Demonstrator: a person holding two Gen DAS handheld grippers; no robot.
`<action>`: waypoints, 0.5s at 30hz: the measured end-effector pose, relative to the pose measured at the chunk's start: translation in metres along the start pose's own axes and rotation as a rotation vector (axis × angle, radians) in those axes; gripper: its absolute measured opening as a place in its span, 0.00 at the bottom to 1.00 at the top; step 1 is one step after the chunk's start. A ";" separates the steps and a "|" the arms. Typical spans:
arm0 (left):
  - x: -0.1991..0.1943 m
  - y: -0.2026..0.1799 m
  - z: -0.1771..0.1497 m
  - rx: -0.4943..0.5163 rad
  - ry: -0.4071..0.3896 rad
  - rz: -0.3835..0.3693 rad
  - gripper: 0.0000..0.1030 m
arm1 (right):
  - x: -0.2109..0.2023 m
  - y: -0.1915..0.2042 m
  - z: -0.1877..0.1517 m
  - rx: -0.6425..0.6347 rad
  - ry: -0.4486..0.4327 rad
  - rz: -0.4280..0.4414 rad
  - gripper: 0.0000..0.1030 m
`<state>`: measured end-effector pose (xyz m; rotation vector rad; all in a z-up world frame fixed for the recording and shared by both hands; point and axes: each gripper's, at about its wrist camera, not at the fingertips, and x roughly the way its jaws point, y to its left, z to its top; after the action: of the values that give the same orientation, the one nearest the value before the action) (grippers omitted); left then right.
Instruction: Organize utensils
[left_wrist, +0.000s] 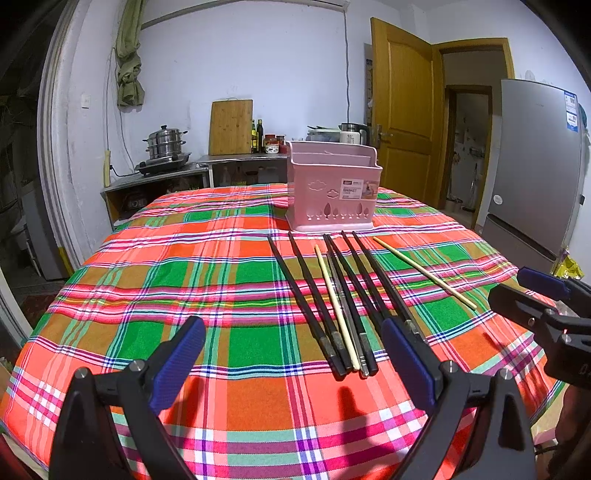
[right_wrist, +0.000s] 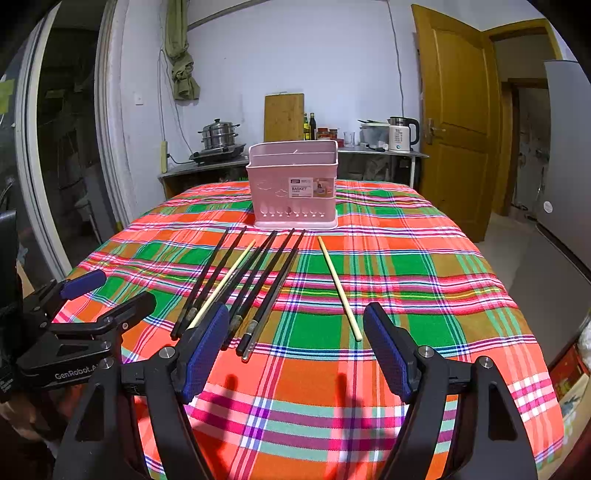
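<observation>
Left wrist view.
- Left gripper (left_wrist: 293, 363): jaws spread wide, blue pads facing each other, nothing between them; held above the near part of the table.
- Plaid tablecloth (left_wrist: 221, 280): red, green and orange, covering the table under the gripper.
- Black chopsticks (left_wrist: 317, 302): a loose row ahead of the gripper, lying lengthwise away from it, near ends between the two pads and toward the right-hand one.
- Pale chopstick (left_wrist: 334, 299): in that row, among the black ones.
- Second pale chopstick (left_wrist: 424, 272): alone, ahead and to the right, apart from the row.
- Pink basket (left_wrist: 332, 188): upright, beyond the chopsticks' far tips, labelled on its front.
- Right gripper (left_wrist: 532, 291): at the right edge, fingers parted, holding nothing.

Right wrist view.
- Right gripper (right_wrist: 299, 349): wide open, empty, above the cloth.
- Black chopsticks (right_wrist: 255, 280): ahead and to the left, near ends beside the left pad.
- Pale chopstick (right_wrist: 225, 282): in the group, its near end hidden behind that pad.
- Second pale chopstick (right_wrist: 340, 288): ahead, between the pads, nearer the right one.
- Pink basket (right_wrist: 293, 184): straight ahead past the chopsticks.
- Left gripper (right_wrist: 107, 291): at far left, fingers apart, empty.
</observation>
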<state>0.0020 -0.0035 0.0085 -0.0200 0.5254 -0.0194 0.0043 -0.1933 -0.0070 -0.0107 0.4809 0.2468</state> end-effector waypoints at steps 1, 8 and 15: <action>0.002 0.001 0.002 -0.002 0.005 -0.005 0.95 | 0.001 0.000 0.001 0.000 0.000 0.001 0.74; 0.022 0.011 0.014 -0.009 0.074 -0.040 0.95 | 0.015 -0.003 0.012 0.000 0.020 0.017 0.73; 0.059 0.026 0.040 -0.043 0.149 -0.048 0.85 | 0.051 -0.008 0.034 0.003 0.086 0.048 0.65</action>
<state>0.0733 0.0213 0.0129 -0.0738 0.6740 -0.0573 0.0658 -0.1864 -0.0004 -0.0069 0.5676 0.2936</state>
